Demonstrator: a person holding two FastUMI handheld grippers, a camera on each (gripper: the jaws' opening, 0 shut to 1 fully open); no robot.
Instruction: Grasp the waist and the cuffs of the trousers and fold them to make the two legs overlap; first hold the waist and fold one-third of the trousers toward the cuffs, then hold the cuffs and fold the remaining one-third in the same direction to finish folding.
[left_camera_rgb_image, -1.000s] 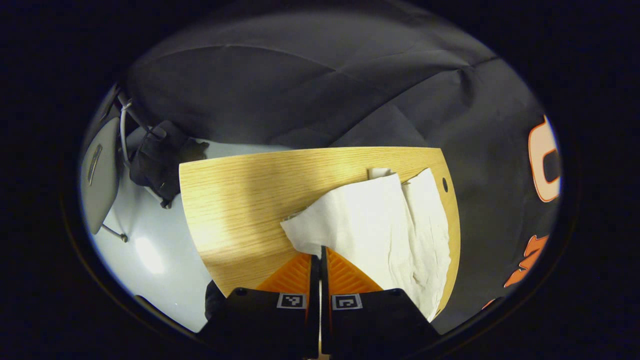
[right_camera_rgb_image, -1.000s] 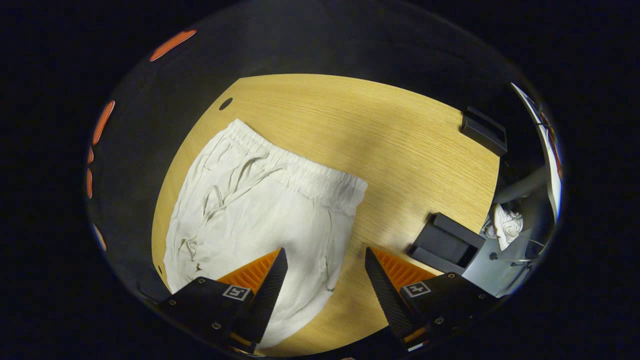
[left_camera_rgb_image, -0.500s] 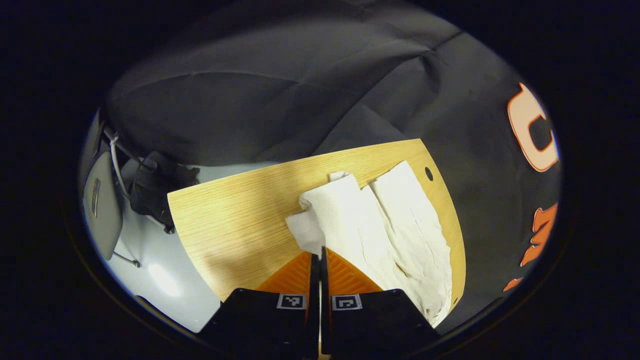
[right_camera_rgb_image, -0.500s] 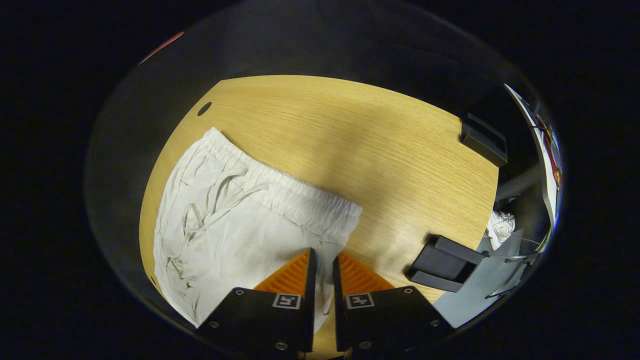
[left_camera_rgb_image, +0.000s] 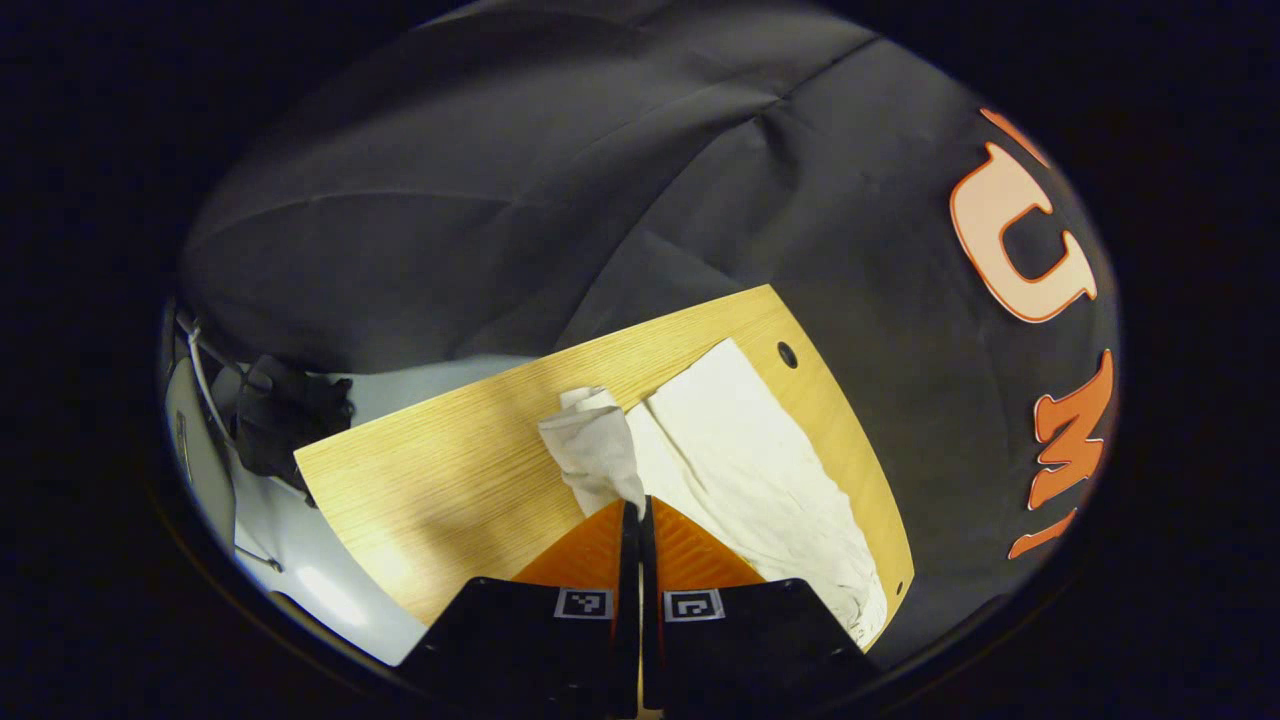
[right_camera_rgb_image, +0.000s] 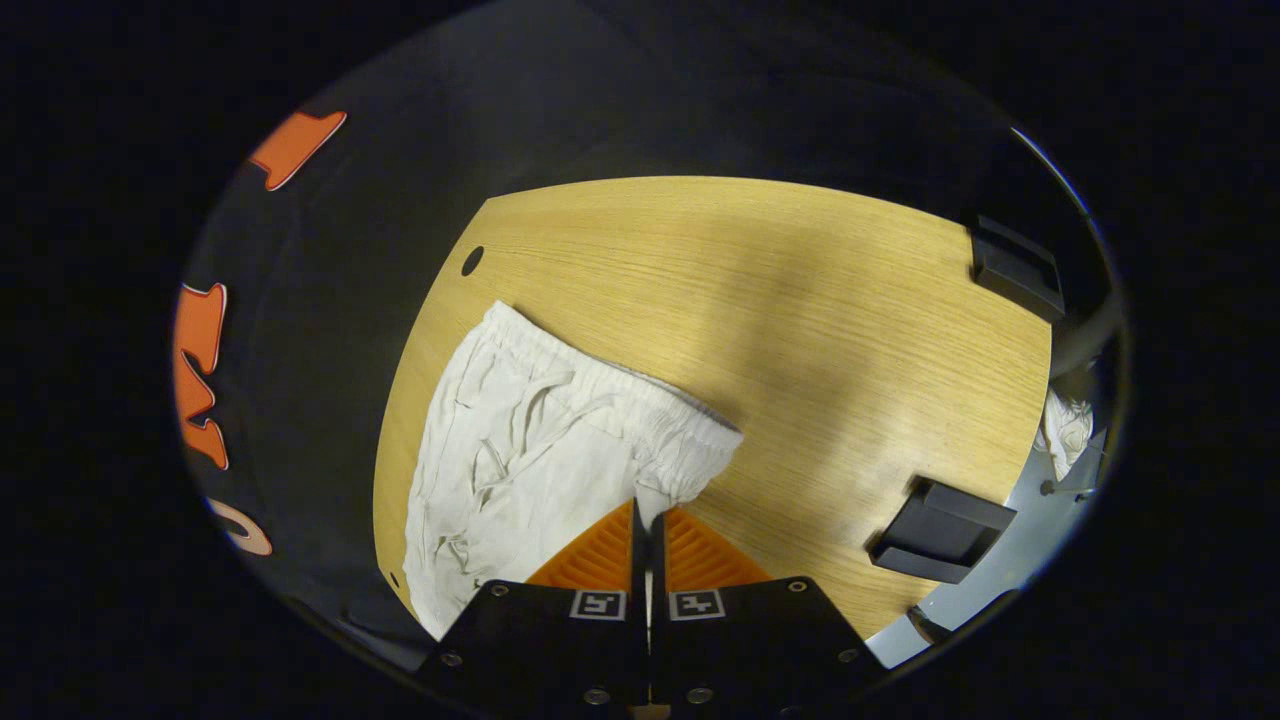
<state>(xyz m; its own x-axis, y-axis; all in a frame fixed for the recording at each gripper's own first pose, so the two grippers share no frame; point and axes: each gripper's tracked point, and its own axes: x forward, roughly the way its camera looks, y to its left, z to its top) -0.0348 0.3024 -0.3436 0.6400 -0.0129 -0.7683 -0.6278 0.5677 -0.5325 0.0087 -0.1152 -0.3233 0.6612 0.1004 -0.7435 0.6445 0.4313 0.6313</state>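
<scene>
1. Your left hand-held gripper (left_camera_rgb_image: 640, 515) is clenched on a cuff of the white, wrinkled cloth trousers (left_camera_rgb_image: 745, 470), lifting a bunched leg end off the light wooden table (left_camera_rgb_image: 440, 470).
2. Your right hand-held gripper (right_camera_rgb_image: 648, 525) is clamped on the gathered waist (right_camera_rgb_image: 620, 395) at its near corner.
3. The trousers lie along the table edge beside the small round hole (right_camera_rgb_image: 472, 261); their long axis runs between your two hands.
4. Carry the held side across onto the leg lying flat, both hands together.
5. Two black blocks (right_camera_rgb_image: 940, 530) sit at the opposite edge, well apart from the cloth.
</scene>
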